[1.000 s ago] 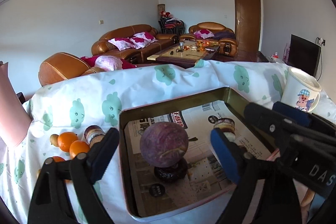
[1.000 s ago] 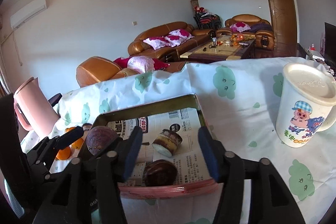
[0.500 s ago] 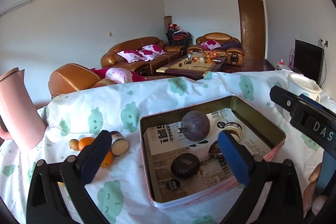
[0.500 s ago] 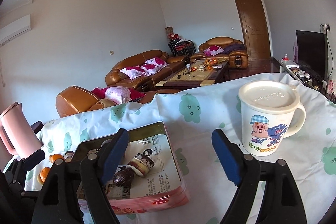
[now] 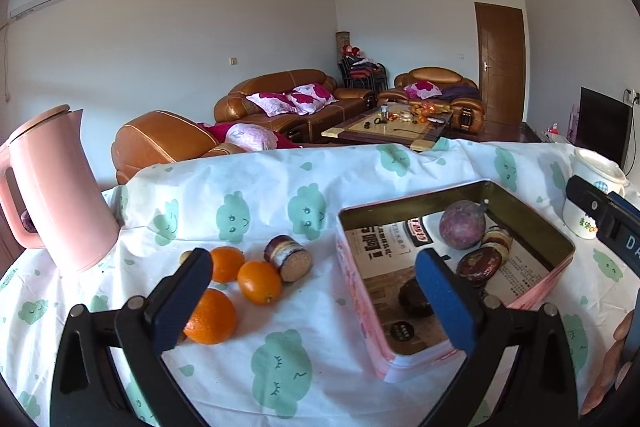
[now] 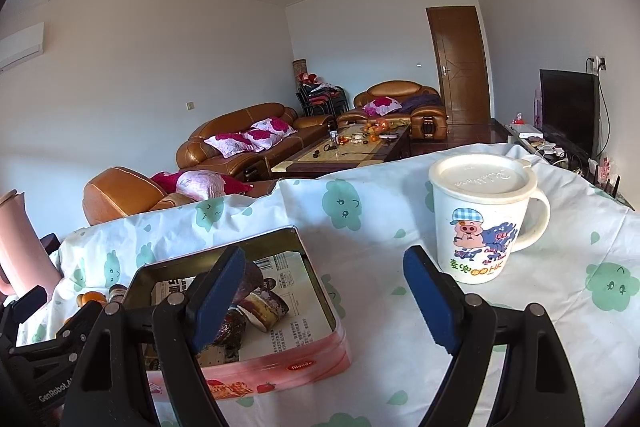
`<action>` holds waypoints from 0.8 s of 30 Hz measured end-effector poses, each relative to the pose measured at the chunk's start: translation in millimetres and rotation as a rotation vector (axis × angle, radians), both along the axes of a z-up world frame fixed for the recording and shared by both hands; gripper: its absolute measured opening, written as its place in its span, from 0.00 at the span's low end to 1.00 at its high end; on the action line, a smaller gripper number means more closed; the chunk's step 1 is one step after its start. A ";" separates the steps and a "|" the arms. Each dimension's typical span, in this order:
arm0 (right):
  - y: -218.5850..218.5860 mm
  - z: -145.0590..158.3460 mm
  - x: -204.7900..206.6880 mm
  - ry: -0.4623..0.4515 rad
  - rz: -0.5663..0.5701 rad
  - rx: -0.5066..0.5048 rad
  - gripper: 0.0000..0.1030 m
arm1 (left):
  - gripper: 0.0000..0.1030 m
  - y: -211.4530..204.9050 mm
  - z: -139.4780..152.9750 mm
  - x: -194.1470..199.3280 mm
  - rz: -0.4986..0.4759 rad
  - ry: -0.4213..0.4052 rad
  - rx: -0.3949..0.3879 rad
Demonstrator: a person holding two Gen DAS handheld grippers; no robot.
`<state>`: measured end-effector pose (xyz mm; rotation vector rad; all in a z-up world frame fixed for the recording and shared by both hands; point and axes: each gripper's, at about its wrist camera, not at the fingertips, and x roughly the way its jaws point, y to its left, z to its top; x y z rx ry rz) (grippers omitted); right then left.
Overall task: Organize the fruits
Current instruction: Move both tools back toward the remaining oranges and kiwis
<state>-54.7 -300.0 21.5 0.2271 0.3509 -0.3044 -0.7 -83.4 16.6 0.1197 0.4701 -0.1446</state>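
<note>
A pink tin box (image 5: 360,291) lined with newspaper holds a round purple fruit (image 5: 462,224), a cut sugarcane piece (image 5: 496,237) and two dark passion fruits (image 5: 478,264). Three oranges (image 5: 259,281) and another cut sugarcane piece (image 5: 289,257) lie on the cloth left of the box. My left gripper (image 5: 316,301) is open and empty, above the cloth between the oranges and the box. My right gripper (image 6: 320,301) is open and empty, over the box's right edge (image 6: 320,291); the box also shows in the right wrist view.
A pink kettle (image 5: 52,187) stands at the far left. A white lidded pig mug (image 6: 478,219) stands right of the box, also seen in the left wrist view (image 5: 592,195). The table carries a white cloth with green clouds (image 5: 280,359). Sofas and a coffee table lie beyond.
Both grippers have pulled back and up from the box. The left view has swung left, bringing the oranges and kettle in. The right view has swung right toward the mug.
</note>
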 end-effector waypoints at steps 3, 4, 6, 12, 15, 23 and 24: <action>8.6 0.5 -4.7 0.000 -0.006 -0.011 0.80 | 1.00 11.3 -1.4 0.9 0.014 0.006 -0.004; 12.1 0.6 -6.7 -0.001 -0.009 -0.015 0.80 | 1.00 15.1 -2.8 1.4 0.017 0.010 -0.004; 19.1 1.0 -10.7 -0.006 -0.016 -0.016 0.80 | 1.00 21.5 -4.6 2.4 0.024 0.018 -0.005; 43.8 -0.6 -14.0 0.010 0.021 -0.006 0.80 | 1.00 42.2 -7.2 5.5 0.044 0.042 -0.029; 58.1 -0.6 -12.8 0.015 0.044 -0.016 0.80 | 1.00 52.3 -8.0 7.1 0.056 0.051 -0.037; 95.3 -3.4 -3.6 0.039 0.106 -0.011 0.80 | 1.00 76.8 -8.9 12.6 0.084 0.055 -0.035; 100.2 -3.7 -1.9 0.043 0.116 -0.011 0.80 | 1.00 80.1 -9.1 13.7 0.088 0.057 -0.038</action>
